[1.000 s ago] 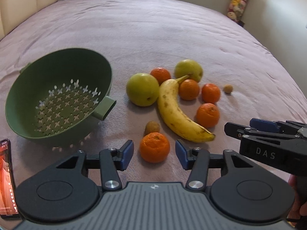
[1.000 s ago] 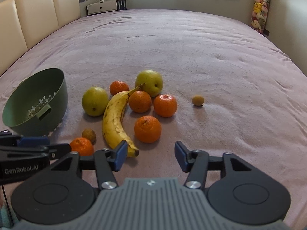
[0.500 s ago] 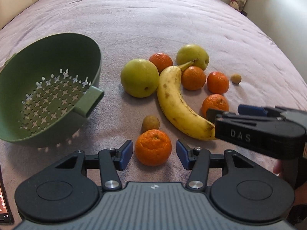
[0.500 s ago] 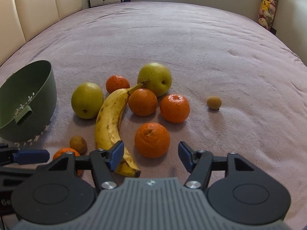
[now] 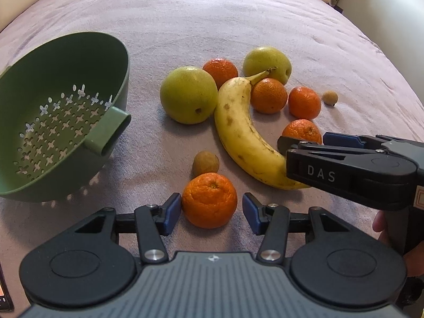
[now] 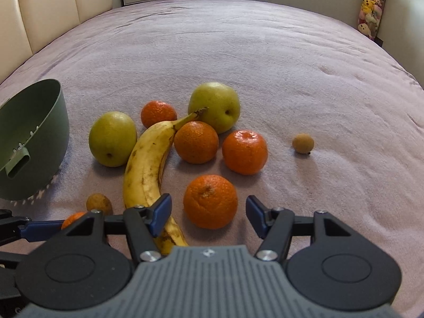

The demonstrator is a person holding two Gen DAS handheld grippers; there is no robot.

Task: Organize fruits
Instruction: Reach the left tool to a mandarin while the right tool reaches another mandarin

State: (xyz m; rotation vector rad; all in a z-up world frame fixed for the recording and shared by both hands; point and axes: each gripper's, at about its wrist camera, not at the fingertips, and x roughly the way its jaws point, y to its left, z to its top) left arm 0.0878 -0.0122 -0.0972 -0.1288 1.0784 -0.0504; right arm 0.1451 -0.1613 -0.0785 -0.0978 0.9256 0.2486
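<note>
The left gripper (image 5: 211, 213) is seen w/ its jaws closing around a mandarin (image 5: 209, 200) lying on the bed (image 5: 212, 21); the left pad (image 5: 172, 209) looks to be just at the peel, the right pad is still apart from it, so no firm grip is shown. A small brown fruit (image 5: 205, 161), poss. a longan, sits just ahead of that mandarin, touching it. Ahead and to the left of the left gripper a green colander (image 5: 61, 111) lies tilted, its opening turned toward the camera. Ahead and to the right a banana (image 5: 243, 132) is laid, w/ a green pear (image 5: 188, 95) beside it on the left. The right gripper (image 6: 207, 213) is held at mid width, jaws apart, around a second mandarin (image 6: 210, 201) w/o contact on either side; its left finger (image 6: 159, 212) overlaps the banana's near end in that view. Further ahead of the right gripper two more mandarins (image 6: 196, 141) (image 6: 245, 151) are grouped, approx. touching each other, w/ a second green pear (image 6: 214, 106) and another mandarin (image 6: 158, 113) behind. Another small brown fruit (image 6: 303, 143) lies ahead and to the right, well apart from the rest. In the left wrist view the right gripper is seen from the side, to the right of the left one, over the banana's tip, and part of a hand (image 5: 381, 225) is visible at the frame edge.
</note>
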